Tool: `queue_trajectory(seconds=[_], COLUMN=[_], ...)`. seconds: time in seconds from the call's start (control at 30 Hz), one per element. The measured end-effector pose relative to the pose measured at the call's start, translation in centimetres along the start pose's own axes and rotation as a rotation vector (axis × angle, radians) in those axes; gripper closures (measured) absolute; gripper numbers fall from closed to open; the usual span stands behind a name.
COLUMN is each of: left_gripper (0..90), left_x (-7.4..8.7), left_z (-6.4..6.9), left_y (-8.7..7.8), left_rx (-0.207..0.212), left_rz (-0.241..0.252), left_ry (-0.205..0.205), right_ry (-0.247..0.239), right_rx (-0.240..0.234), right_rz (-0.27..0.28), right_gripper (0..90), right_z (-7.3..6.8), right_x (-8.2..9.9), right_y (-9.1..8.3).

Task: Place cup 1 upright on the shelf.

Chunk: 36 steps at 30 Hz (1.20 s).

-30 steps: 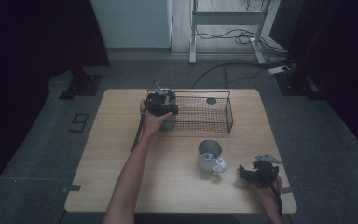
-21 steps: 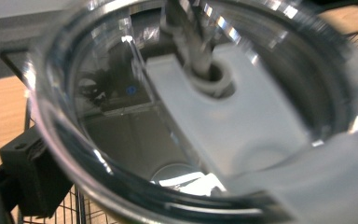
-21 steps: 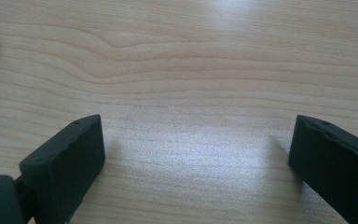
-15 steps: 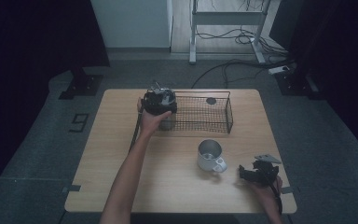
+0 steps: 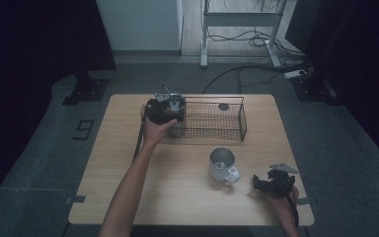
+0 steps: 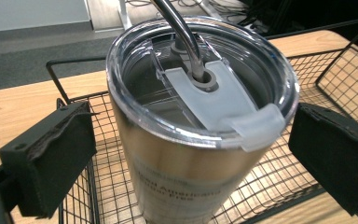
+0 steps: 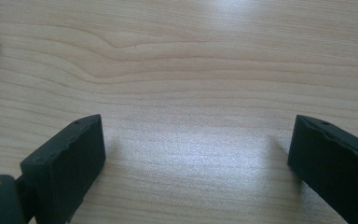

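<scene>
Where jaws flank it wide apart, tumbler (image 6: 196,121) with lid, in basket (image 6: 307,158).

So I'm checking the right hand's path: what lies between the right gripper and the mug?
In the high view, bare table separates the right gripper from the mug; nothing lies between them.

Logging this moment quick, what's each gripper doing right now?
Left gripper: open, jaws either side of the steel lidded tumbler with straw in the black wire basket.
Right gripper: open, holding nothing.
</scene>
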<state>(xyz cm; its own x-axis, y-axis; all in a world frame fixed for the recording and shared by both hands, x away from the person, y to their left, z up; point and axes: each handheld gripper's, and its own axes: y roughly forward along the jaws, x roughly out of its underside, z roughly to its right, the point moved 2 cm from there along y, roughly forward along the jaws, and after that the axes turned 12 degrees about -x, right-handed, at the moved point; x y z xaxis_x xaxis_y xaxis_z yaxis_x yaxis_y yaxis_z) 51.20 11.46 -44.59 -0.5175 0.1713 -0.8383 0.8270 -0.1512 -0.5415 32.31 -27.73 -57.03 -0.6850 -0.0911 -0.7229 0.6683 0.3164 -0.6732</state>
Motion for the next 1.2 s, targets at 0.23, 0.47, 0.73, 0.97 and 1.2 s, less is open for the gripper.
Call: queue_trajectory(seconds=[0.23,0.47,0.73,0.97,1.2], left_gripper=[1.1,1.8,2.1,2.5,2.7], left_x=[0.5,1.9,3.6,5.6,8.1], left_z=[-0.7,-1.5,-2.3,-2.8,-2.9], left_y=[-1.6,-3.5,-5.5,-7.2,-8.2], left_rx=[0.016,0.052,0.077,0.067,0.058], left_rz=[0.013,0.029,0.021,0.017,0.002], left_ry=[-0.004,-0.001,0.02,0.045,0.082], right_ry=[0.0,-0.001,0.0,0.0,0.0], right_rx=[0.0,0.0,0.0,0.0,-0.002], right_rz=[0.0,0.0,0.0,0.001,-0.001], right_gripper=[3.4,3.4,3.4,3.5,3.8], right_z=[0.0,0.0,0.0,0.0,0.0], right_x=[0.0,0.0,0.0,0.0,0.0], right_y=[0.0,0.0,0.0,0.0,0.0])
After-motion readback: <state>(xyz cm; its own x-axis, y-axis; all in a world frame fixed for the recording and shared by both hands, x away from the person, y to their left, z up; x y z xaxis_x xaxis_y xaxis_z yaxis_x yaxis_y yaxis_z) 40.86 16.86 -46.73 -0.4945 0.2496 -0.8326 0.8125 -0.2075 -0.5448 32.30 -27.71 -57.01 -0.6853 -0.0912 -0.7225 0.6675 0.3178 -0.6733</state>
